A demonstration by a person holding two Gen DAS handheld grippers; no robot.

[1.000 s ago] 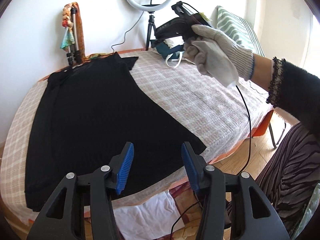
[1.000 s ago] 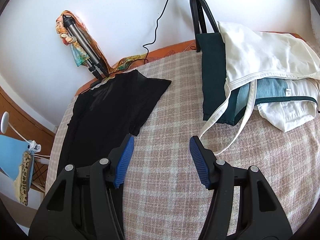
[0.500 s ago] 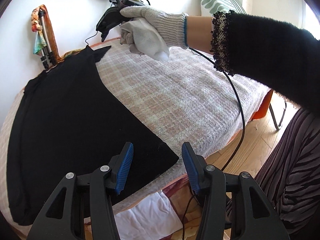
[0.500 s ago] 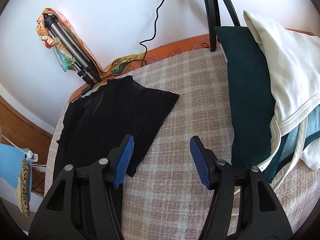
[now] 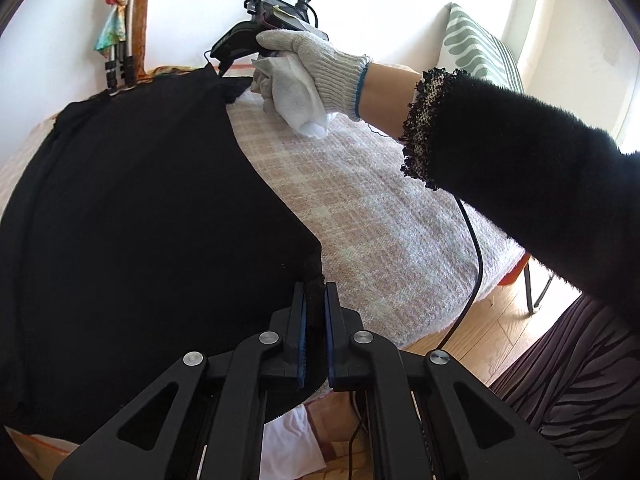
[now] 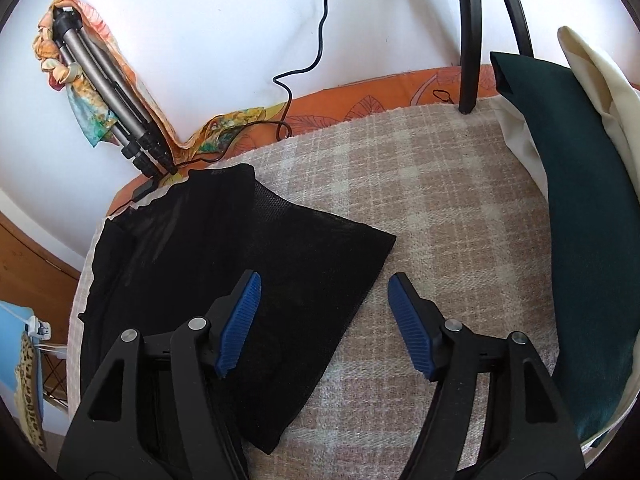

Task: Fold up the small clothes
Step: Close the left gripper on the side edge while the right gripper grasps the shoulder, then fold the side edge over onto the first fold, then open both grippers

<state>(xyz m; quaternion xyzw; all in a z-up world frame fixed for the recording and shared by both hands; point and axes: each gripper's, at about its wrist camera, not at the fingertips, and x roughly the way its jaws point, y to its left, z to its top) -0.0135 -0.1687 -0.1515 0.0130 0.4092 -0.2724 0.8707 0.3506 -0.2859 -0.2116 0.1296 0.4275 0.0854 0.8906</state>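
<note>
A black garment lies spread flat on the checked blanket of a bed. My left gripper is shut on its near right corner at the bed's front edge. In the right wrist view the garment's far sleeve lies flat near the wall. My right gripper is open and empty, low over the sleeve's right edge, its left finger above the cloth. The right gripper body and its gloved hand show at the far end in the left wrist view.
A stack of dark green and white clothes lies at the right. A folded tripod with a scarf leans on the wall. A ring light stand stands at the bed's far edge. A black cable hangs off the bed.
My left gripper has moved forward and shut on the garment's near corner. My right gripper has moved left and down toward the far sleeve, still open.
</note>
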